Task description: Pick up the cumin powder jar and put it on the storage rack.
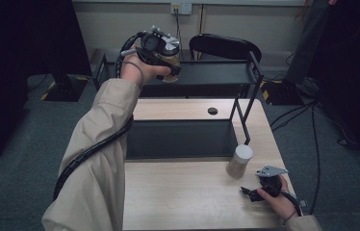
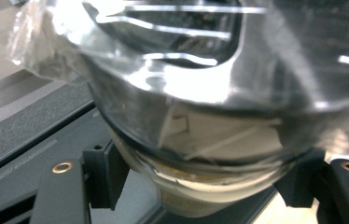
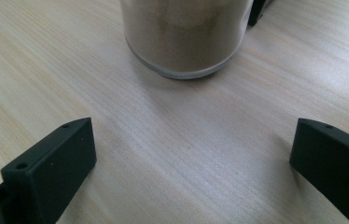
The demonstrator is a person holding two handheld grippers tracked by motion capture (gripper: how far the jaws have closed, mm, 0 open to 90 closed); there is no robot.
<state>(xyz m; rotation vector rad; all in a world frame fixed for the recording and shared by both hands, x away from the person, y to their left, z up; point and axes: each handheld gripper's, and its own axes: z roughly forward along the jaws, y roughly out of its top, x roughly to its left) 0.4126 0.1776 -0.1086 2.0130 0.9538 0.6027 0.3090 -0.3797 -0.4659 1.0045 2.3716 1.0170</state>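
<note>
My left gripper is raised over the top shelf of a black rack and is shut on a clear jar with brownish contents. In the left gripper view the jar bulges between the two black jaws of that gripper, its glossy upper part close to the lens. My right gripper rests low on the wooden table at the front right and is open. A second jar with a white lid stands just beyond it. In the right gripper view this jar sits ahead of the right gripper, apart from the jaws.
The rack's lower shelf takes up the table's middle, with a thin black post beside the white-lidded jar. A dark round hole marks the tabletop behind it. A black chair stands beyond the rack. Cables run across the floor at right.
</note>
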